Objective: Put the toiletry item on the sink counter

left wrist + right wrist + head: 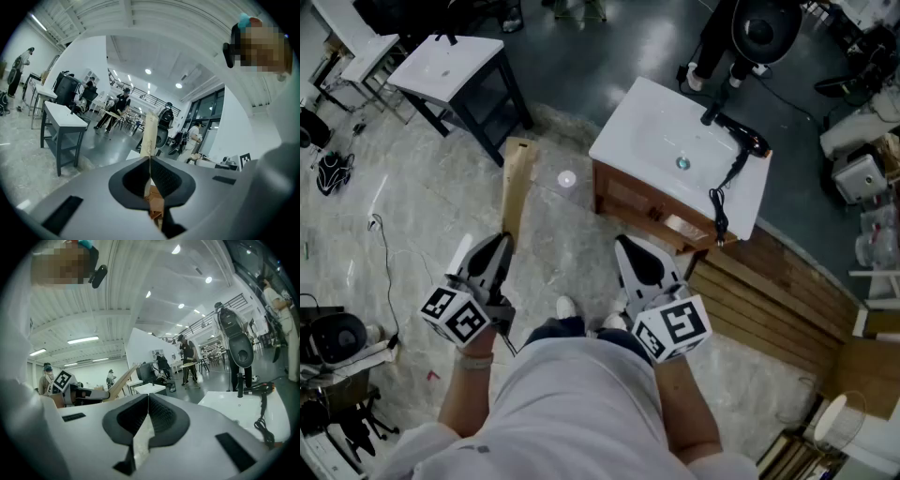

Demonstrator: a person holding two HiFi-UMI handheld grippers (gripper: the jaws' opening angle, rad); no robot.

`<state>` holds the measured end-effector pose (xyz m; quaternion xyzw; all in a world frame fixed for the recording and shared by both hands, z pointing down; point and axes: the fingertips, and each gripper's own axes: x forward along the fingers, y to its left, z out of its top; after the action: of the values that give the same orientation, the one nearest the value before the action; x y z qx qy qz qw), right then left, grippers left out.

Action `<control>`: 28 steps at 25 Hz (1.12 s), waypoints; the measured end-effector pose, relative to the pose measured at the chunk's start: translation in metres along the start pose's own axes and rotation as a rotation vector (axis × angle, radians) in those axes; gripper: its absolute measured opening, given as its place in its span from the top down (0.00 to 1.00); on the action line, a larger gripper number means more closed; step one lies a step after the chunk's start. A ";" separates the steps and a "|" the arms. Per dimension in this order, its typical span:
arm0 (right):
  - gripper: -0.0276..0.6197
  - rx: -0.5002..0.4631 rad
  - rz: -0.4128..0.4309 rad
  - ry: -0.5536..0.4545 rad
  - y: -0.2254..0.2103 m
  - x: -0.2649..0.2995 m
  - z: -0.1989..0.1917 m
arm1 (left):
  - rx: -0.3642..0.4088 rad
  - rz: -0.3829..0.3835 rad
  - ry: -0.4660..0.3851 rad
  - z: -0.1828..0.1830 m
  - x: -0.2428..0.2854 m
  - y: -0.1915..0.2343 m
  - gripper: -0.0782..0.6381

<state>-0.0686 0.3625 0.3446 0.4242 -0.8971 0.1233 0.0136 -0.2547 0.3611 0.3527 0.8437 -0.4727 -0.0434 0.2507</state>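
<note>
Meanwhile, left hand-held gripper [500, 246] & right hand-held gripper [630, 251] shut, empty; black plastic corded hair dryer [742, 136] prob. rigid, light, so grab handle.

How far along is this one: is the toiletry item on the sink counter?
Done, it seems: a hair dryer lies on the sink counter, cord hanging over its edge. In hand: nothing; the left gripper and right gripper are both shut and empty, away from it. Left: nothing visible, unless another item is meant.

No readable words, brands, numbers or signs anywhere. Only black-and-white square marker patterns on the left gripper's cube [455, 314] and right gripper's cube [675, 328], lower frame.
</note>
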 end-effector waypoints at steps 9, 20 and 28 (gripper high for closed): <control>0.92 -0.025 -0.028 0.011 0.029 0.029 -0.002 | -0.030 -0.035 -0.008 0.011 -0.011 0.038 0.86; 0.92 -0.011 -0.161 -0.041 0.028 0.050 0.001 | -0.026 -0.169 0.032 0.024 0.002 0.065 0.86; 0.92 -0.009 -0.202 -0.062 -0.008 0.051 0.001 | -0.012 -0.170 0.037 0.025 0.029 0.065 0.86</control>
<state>-0.0950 0.3182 0.3522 0.5161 -0.8502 0.1040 0.0003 -0.2966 0.3000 0.3662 0.8798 -0.3945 -0.0520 0.2599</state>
